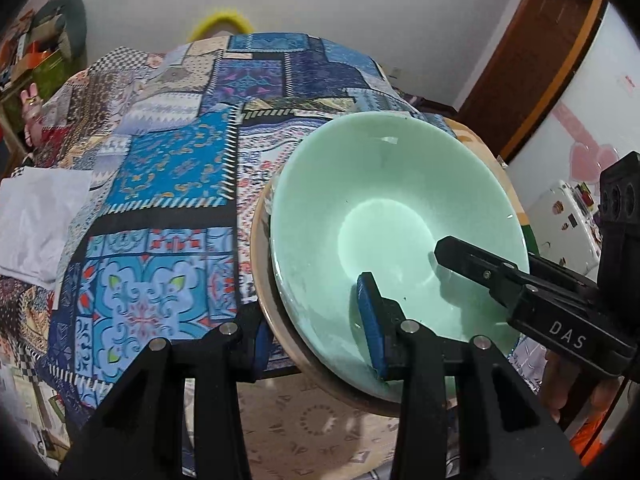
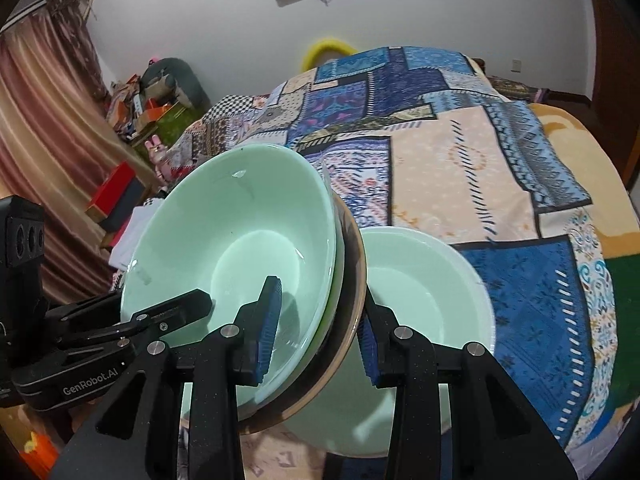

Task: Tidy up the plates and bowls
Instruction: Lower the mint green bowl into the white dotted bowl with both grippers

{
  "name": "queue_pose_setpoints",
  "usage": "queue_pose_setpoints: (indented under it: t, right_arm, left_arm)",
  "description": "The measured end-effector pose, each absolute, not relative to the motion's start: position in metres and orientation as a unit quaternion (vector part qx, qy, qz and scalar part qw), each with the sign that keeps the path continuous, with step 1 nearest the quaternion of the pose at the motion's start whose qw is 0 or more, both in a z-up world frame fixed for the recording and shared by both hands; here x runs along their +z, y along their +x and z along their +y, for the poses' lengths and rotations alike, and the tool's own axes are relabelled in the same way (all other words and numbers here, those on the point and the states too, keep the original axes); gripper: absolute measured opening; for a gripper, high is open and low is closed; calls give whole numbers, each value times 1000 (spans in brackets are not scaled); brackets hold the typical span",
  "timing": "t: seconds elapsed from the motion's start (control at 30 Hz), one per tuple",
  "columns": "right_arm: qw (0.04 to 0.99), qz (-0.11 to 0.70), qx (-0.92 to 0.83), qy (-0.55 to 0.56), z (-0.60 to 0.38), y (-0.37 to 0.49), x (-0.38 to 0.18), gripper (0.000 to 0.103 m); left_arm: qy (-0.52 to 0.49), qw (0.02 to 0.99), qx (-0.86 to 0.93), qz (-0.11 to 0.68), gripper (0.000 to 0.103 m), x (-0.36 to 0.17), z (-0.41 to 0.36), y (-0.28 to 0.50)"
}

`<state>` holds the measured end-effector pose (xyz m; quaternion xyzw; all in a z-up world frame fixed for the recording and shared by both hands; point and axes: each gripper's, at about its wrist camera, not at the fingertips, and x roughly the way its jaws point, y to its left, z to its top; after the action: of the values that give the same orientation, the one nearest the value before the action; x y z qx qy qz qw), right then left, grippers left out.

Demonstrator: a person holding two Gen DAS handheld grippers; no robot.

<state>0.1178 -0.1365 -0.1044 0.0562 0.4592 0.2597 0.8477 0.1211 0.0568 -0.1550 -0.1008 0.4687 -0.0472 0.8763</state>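
Note:
A mint-green bowl sits nested in a tan-rimmed brown dish, with another green rim showing between them. The stack is tilted and held up over the bed. My left gripper is shut on the stack's near rim, one blue pad inside the bowl and one under the dish. My right gripper is shut on the opposite rim in the same way. Each gripper shows in the other's view, the right gripper and the left gripper. A second pale green bowl rests on the bed, partly hidden behind the stack.
A patchwork bedspread covers the bed under the stack. A white cloth lies at its left side. Boxes and toys crowd the far corner by a curtain. A white appliance stands to the right.

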Motion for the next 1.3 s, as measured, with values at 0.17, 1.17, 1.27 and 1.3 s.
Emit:
queue_pose_setpoints:
  t: [0.17,1.17,1.27,1.3]
  right_arm:
    - [848,463,249,64,-151,120,-108,33]
    - [834,494,230,89,-180,129,-143,32]
    - [835,491,230,94,-182,126,-142,33]
    - [838,487,226,95,-184,124,-140,34]
  left_arm:
    - [-92,874,-57,474,39,-158,40,130]
    - [-89,844,-75,523,39,-210,16,163]
    - [-99,842,-74,526,39,-211,18,164]
    - [-102,843,-73,524,39,-210,19,163]
